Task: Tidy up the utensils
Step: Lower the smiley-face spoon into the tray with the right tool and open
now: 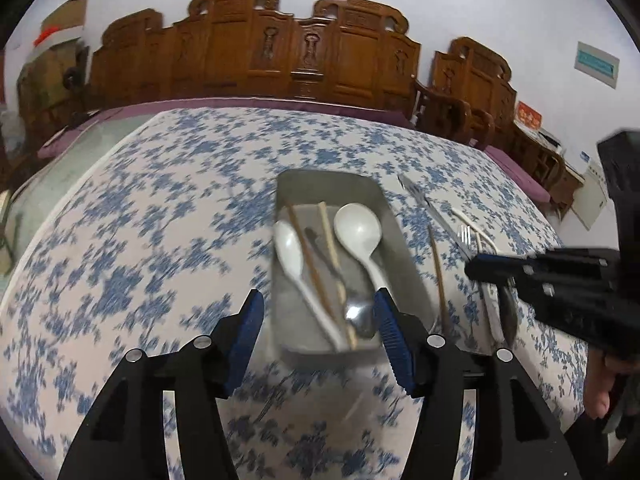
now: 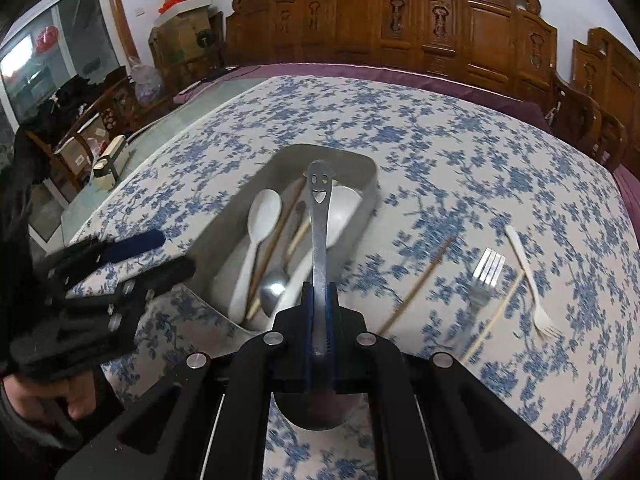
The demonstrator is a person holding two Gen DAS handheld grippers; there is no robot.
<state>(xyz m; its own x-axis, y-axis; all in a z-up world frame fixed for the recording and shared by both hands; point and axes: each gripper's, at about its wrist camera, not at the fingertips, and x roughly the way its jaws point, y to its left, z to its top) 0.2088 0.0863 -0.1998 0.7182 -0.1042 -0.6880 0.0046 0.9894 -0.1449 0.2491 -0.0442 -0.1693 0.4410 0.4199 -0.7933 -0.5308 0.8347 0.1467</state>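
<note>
While carved wooden chairs [image 2: 420, 20] line the far wall, I see a blue-flowered tabletop [image 2: 460, 152]. My right hand-held gripper [image 2: 319, 300] clamps a smiley-handled spoon [image 2: 319, 216], handle pointing away over the metal tray [image 2: 362, 168]; the left hand-held gripper [image 1: 318, 332] stands parted, empty.

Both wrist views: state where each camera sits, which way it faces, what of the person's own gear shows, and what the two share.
Left wrist: sits on the left gripper, looking forward and down at the metal tray; its open blue-padded fingers, the right gripper and a hand show.
Right wrist: sits on the right gripper, facing down over the tray; it is shut on a smiley-handled spoon; the left gripper shows at left.
Shared: tray, white spoons, steel fork, floral tablecloth.
</note>
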